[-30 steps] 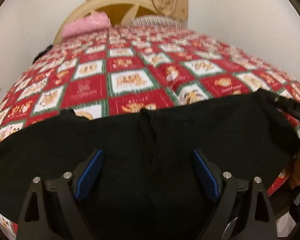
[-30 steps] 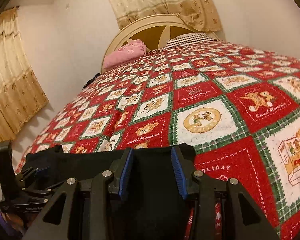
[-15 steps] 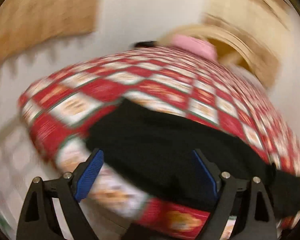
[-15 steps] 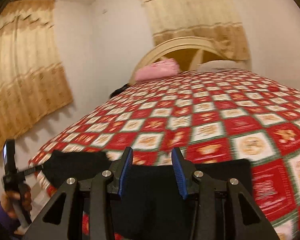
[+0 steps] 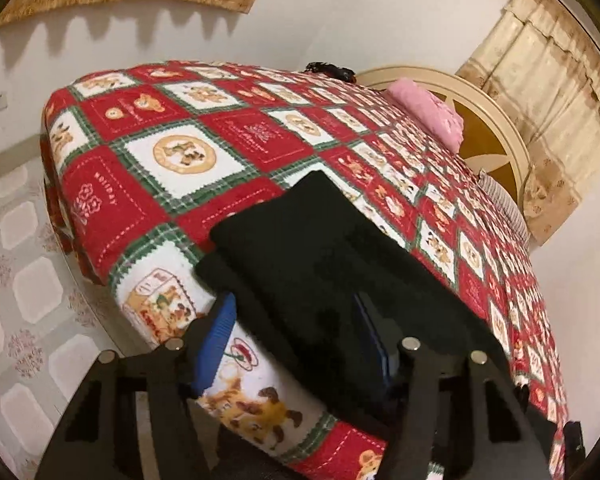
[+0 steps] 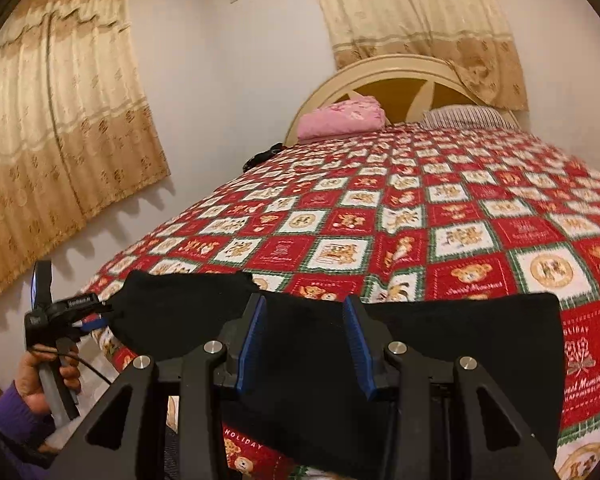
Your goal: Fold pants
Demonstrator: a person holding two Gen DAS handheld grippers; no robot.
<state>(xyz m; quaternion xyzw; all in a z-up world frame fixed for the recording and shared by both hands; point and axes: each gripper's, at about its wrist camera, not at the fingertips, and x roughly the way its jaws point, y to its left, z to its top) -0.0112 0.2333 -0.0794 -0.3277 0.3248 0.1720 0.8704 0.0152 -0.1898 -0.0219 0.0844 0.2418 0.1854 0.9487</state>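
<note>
A: Starting at the left, how will the black pants [image 5: 324,264] handle?

B: Soft and limp, I'd judge, and light enough for one pinch; they lie flat along the near edge of the bed, on the red checked bedspread [image 5: 188,152], so a hold in the middle would let both ends sag; better to take an end or a corner, through all the layers

A: And the left gripper [image 5: 296,344]?

B: It tilts down at the pants' left end; its jaws are closing with the cloth's edge lying between them; one blue pad [image 5: 216,340] stands clear of the cloth, so it is not yet a pinch; in the right wrist view a hand [image 6: 44,376] in a purple sleeve holds its handle beside the bed's corner

A: Then the right gripper [image 6: 304,344]?

B: Lower angle, pointing up the bed toward the headboard [image 6: 388,84]; fingers partly spread, black cloth filling the gap between them; whether the pads truly press it I cannot tell
</note>
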